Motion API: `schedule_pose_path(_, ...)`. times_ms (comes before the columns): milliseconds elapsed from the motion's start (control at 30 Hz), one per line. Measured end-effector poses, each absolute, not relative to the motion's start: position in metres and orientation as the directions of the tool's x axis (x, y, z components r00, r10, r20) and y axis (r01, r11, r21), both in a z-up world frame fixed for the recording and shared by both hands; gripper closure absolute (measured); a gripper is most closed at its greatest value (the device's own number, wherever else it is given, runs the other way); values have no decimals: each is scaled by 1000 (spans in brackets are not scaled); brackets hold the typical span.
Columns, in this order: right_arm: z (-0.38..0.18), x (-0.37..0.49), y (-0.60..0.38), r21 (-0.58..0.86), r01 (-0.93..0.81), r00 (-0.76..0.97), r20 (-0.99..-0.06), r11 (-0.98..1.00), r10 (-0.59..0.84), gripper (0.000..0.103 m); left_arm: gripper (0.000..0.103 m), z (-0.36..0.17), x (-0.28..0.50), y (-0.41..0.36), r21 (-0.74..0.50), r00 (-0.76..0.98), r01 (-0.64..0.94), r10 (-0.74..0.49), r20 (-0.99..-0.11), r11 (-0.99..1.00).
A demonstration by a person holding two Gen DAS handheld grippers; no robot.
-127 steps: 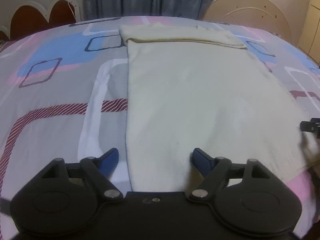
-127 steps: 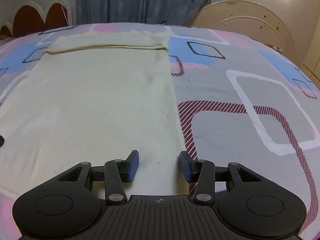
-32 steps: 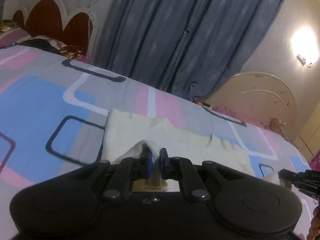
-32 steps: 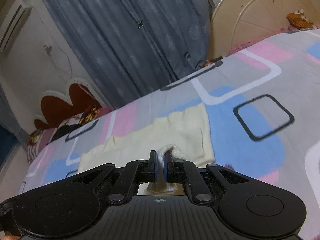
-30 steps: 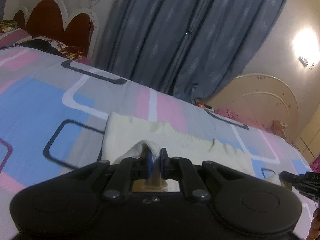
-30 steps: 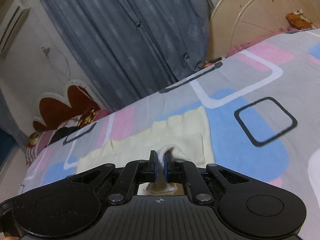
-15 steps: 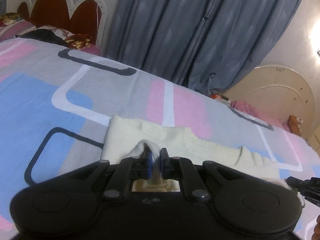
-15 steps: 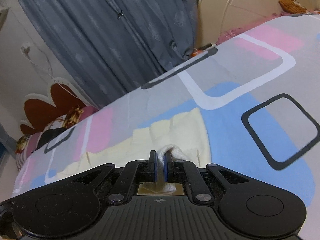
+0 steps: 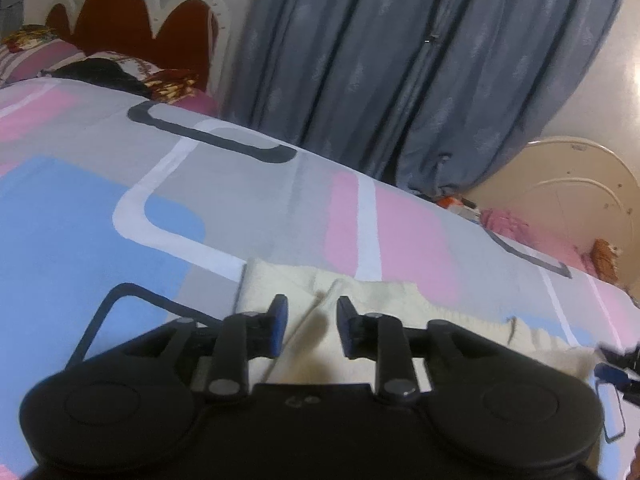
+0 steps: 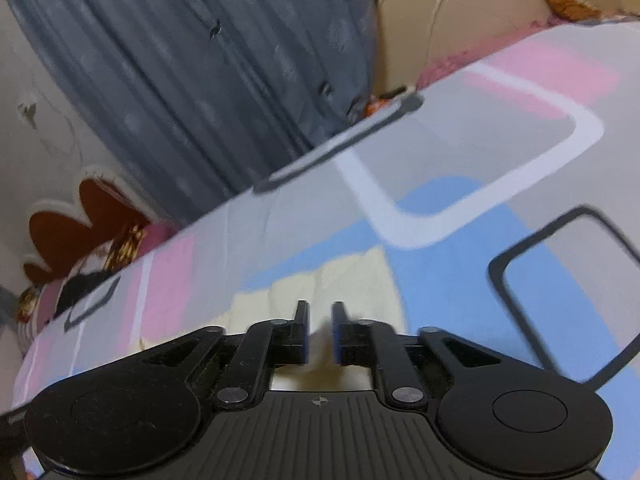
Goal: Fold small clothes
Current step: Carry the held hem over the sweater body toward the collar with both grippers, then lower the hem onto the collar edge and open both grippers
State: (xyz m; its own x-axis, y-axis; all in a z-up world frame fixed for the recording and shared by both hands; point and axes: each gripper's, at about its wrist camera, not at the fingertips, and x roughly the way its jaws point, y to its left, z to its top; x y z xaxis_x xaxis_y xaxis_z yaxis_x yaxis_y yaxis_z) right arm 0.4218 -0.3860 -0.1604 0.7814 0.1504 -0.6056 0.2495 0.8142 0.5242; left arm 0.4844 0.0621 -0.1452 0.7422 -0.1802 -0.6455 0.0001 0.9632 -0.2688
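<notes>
Left gripper (image 9: 308, 326): fingers spread, just been opening, cloth (image 9: 372, 300) lying slack between them, not pinched; right gripper (image 10: 320, 332): same, fingers parted over the cloth's other corner, just released; cloth sits on the bed (image 9: 80, 220), near edge laid up to the far fold; step judged: first fold set down; next: withdraw clear without dragging, then regrip for a second fold; curtain (image 9: 400, 80) behind.
</notes>
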Motion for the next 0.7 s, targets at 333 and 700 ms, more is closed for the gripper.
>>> schedule_pose_path(333, -163, 424, -378, 407, 141, 775, -613, 902, 155, 42, 62, -163, 493, 45, -223, 697, 82, -216, -684, 971)
schedule_pose_path(700, -188, 443, -355, 319, 45, 705, -682, 947, 196, 90, 99, -173, 493, 37, -153, 692, 144, -210, -690, 978)
